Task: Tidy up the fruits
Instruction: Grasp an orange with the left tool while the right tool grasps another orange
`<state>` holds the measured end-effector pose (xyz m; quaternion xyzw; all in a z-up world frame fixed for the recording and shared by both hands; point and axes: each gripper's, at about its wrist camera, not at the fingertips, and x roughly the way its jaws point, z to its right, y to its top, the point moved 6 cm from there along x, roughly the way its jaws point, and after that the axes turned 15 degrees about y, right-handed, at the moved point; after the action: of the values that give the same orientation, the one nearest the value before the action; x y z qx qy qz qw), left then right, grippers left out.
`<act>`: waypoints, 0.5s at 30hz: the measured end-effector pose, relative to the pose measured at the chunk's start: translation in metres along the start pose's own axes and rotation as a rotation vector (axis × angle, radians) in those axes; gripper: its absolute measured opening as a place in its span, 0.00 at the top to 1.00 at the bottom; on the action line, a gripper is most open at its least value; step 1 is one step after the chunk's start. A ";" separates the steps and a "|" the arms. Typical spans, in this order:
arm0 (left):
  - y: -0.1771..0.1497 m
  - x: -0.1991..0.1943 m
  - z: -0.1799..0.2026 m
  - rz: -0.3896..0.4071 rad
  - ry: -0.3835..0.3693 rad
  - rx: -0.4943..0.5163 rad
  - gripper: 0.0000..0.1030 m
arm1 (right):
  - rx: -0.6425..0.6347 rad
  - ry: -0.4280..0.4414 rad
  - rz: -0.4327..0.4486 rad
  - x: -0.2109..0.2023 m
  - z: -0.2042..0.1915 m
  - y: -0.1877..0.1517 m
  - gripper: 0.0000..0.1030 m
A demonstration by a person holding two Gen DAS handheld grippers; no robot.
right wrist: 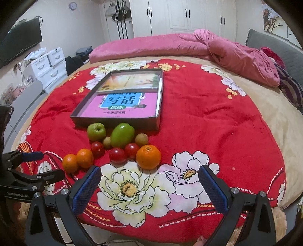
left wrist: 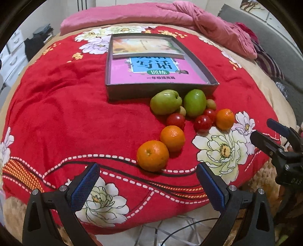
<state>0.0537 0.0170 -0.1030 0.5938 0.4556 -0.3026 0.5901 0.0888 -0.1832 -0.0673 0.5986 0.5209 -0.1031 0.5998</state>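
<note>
- Even, moderately bright indoor light falls from overhead in both views.
- The fruits throw short, soft shadows onto the red blanket (left wrist: 75,113).
- Small glare spots sit on the tomatoes (right wrist: 117,155).
- Heavy fisheye bending, with black vignette corners at 10 and 2 o'clock.
- Detail is slightly soft and smeary throughout.

White wardrobe (right wrist: 181,17) behind bed (right wrist: 269,106) (pink quilt (right wrist: 151,47)).

Oranges (left wrist: 152,155), tomatoes (left wrist: 175,121), green fruits (left wrist: 194,103) cluster before the box (left wrist: 161,91).
</note>
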 end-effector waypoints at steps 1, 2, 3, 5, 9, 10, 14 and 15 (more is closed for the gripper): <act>0.000 0.001 0.000 -0.006 -0.010 -0.001 0.02 | 0.002 -0.003 -0.016 0.004 0.002 -0.001 0.00; 0.000 0.003 0.001 -0.009 -0.021 -0.002 0.04 | 0.003 -0.011 -0.026 0.006 0.004 -0.001 0.00; 0.001 0.004 0.001 -0.011 -0.036 0.001 0.07 | 0.002 -0.015 -0.032 0.009 0.005 -0.001 0.00; 0.002 0.006 0.003 -0.012 -0.053 0.004 0.12 | -0.005 -0.022 -0.044 0.015 0.008 0.001 0.00; 0.003 0.010 0.006 -0.022 -0.076 0.017 0.30 | -0.034 -0.035 -0.056 0.027 0.013 0.007 0.00; 0.003 0.011 0.007 -0.026 -0.081 0.020 0.33 | -0.047 -0.028 -0.063 0.032 0.014 0.008 0.00; 0.003 0.014 0.009 -0.036 -0.097 0.022 0.40 | -0.050 -0.004 -0.087 0.046 0.017 0.012 0.15; 0.003 0.015 0.009 -0.039 -0.103 0.022 0.43 | -0.049 0.002 -0.093 0.048 0.017 0.011 0.21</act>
<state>0.0640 0.0112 -0.1158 0.5748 0.4328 -0.3492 0.6003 0.1266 -0.1706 -0.1005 0.5589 0.5512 -0.1173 0.6083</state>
